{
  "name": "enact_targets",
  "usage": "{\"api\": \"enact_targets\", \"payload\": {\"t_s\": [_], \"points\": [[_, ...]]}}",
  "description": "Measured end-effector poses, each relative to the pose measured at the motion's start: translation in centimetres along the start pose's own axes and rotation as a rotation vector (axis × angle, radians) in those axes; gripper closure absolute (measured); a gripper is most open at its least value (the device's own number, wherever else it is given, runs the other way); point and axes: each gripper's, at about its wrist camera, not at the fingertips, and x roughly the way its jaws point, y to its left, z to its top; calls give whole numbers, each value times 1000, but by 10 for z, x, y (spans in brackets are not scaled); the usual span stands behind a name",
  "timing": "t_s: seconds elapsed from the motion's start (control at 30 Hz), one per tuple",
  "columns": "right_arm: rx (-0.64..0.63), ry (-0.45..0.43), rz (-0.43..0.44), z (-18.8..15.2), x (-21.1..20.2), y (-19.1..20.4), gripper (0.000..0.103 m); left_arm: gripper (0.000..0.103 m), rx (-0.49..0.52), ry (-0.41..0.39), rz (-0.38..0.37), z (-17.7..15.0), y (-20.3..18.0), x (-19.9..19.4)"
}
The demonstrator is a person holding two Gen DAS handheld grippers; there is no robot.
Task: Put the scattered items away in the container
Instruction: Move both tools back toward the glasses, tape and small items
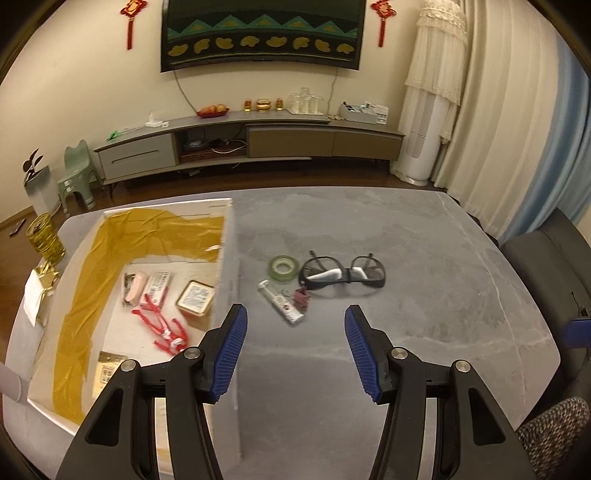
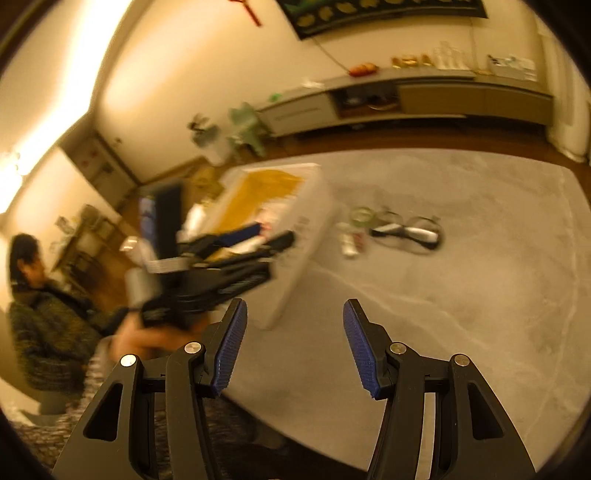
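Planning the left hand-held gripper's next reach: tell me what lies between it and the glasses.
Left wrist view: only bare grey table lies between the open left hand-held gripper and the glasses. The tube and clip sit just left of that line.

A long low TV cabinet [image 1: 251, 136] ran along the far wall across the upper middle of the left wrist view, carrying a red dish of fruit [image 1: 212, 110], gold ornaments [image 1: 263, 105] and clear glasses [image 1: 304, 100]. Above it hung a dark wall hanging [image 1: 262, 33] flanked by red knot ornaments [image 1: 131, 18]. A green child's chair [image 1: 77, 173] stood at left, a white tower fan [image 1: 421, 147] and pale curtains [image 1: 498, 110] at right. The right wrist view, blurred, showed a person in a dark patterned jacket [image 2: 44, 332] at lower left.
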Motion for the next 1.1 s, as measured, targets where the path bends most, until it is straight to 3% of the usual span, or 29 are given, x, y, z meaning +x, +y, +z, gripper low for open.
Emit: {"api": "enact_targets", "payload": {"t_s": [0.3, 0.5, 0.7, 0.9, 1.1], "points": [[73, -4, -30, -6, 34, -61, 45, 47, 14, 65, -4, -2, -21, 38], [46, -58, -113, 0, 56, -84, 45, 46, -7, 102, -9, -6, -23, 72], [9, -44, -165, 10, 83, -101, 45, 47, -51, 140, 27, -5, -18, 113], [83, -22, -102, 24, 103, -121, 45, 47, -17, 131, 68, -6, -17, 146], [192, -2, -53, 34, 116, -141, 45, 47, -33, 161, 160, -10, -2, 183]]}}
